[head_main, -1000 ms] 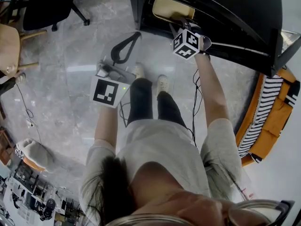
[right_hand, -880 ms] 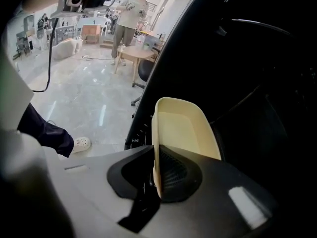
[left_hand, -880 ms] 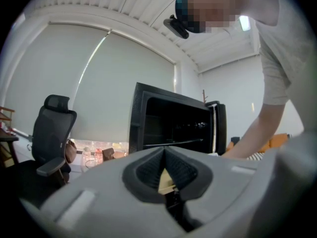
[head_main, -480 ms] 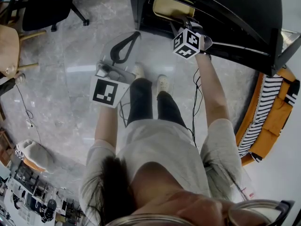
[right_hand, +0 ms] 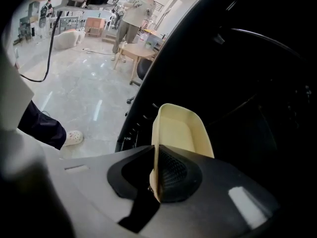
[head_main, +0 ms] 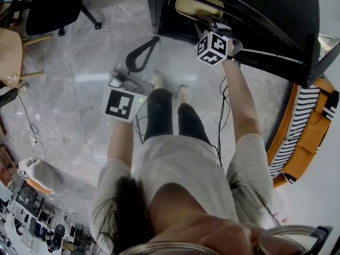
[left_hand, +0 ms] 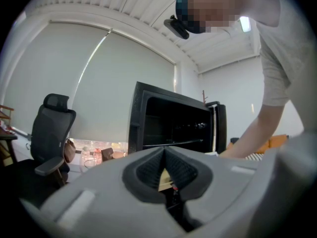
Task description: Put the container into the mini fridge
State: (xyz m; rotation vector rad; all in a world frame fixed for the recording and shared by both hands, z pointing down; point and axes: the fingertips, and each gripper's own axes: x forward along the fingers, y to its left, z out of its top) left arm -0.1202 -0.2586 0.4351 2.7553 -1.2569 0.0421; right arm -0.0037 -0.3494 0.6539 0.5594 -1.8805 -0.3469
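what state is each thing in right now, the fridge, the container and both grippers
black mini fridge, door open
pale yellow plastic container, held by one wall at the fridge's opening
right gripper, shut on the container's wall
left gripper, shut, holding nothing

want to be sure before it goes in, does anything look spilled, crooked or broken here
Nothing looks spilled or damaged. The pale yellow plastic container looks empty. The right gripper pinches only one side wall, so the container juts out unsupported into the open black mini fridge. The left gripper is shut on nothing.
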